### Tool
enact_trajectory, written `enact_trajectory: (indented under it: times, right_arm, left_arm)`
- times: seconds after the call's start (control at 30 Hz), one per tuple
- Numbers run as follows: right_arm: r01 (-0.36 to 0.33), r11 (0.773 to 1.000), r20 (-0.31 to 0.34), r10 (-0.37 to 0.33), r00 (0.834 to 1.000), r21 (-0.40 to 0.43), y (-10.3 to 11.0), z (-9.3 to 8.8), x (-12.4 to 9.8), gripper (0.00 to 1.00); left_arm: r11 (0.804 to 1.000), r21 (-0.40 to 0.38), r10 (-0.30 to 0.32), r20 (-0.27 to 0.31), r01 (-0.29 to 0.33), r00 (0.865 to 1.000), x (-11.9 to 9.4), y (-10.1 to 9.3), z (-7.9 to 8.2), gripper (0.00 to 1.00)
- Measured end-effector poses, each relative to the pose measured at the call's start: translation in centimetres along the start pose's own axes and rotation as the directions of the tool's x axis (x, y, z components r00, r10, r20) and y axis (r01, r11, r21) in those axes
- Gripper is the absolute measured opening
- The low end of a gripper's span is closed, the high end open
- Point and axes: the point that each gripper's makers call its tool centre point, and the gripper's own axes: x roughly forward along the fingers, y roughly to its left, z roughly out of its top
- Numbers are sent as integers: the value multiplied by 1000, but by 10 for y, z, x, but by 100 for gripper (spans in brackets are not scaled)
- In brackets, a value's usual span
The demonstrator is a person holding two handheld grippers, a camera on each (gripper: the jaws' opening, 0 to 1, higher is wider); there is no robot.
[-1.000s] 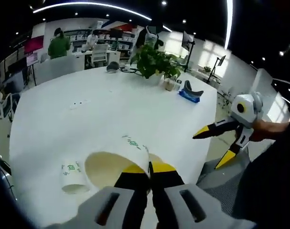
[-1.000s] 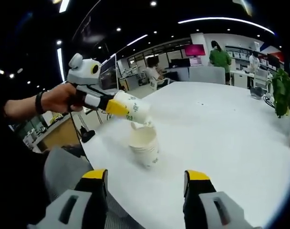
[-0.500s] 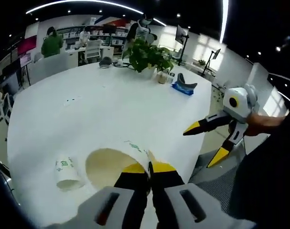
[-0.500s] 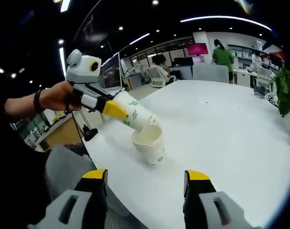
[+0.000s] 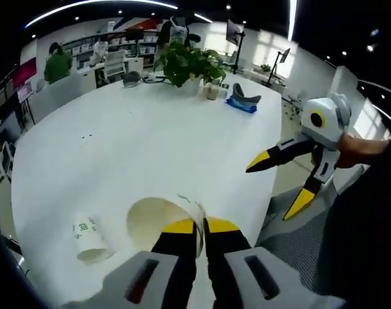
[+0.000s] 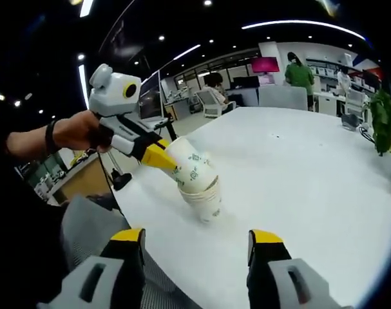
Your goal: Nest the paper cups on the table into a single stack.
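Observation:
In the left gripper view my left gripper [image 5: 201, 225] is shut on the rim of a white paper cup [image 5: 158, 222] with a green print, its mouth facing the camera. The right gripper view has that left gripper [image 6: 162, 156] holding the cup [image 6: 192, 168] tilted, its base at the mouth of a short stack of paper cups [image 6: 207, 201] on the white table [image 6: 298, 167]. The stack [image 5: 89, 239] appears low on the left in the left gripper view. My right gripper [image 6: 196, 237] is open and empty in front of the stack, and it [image 5: 270, 192] hangs off the table's right edge.
A potted plant [image 5: 185, 61] and a blue object [image 5: 241, 103] stand at the table's far side. People sit at desks beyond. The stack is close to the table's near edge [image 6: 150, 238]. A person's hand [image 6: 76, 132] holds the left gripper.
The left gripper has brought the held cup down and over, from above and beside the stack to its mouth. The right gripper stays open and has barely moved.

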Motion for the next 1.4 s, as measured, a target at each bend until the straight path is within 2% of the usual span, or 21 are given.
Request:
enact_trajectory:
  times: [0.4, 0.77, 0.9, 1.07, 1.4]
  right_arm:
    - [-7, 1000, -3, 7, 1000, 6, 6, 0, 2, 64]
    - [-10, 1000, -7, 10, 1000, 8, 9, -5, 3, 64]
    - [-5, 1000, -3, 5, 1000, 13, 6, -6, 2, 64]
    - [-2, 1000, -1, 2, 1000, 5, 5, -1, 2, 64]
    - [-5, 1000, 13, 5, 1000, 1, 4, 5, 6, 64]
  left_arm:
    - [997, 74, 3, -40, 0, 999, 10, -6, 5, 0]
    - [994, 107, 26, -74, -18, 997, 27, -4, 0, 0]
    - [994, 109, 20, -83, -11, 996, 29, -8, 0, 1]
    - [994, 104, 21, -89, -11, 996, 31, -8, 0, 6]
    - [996, 90, 27, -69, -20, 997, 29, -7, 3, 10]
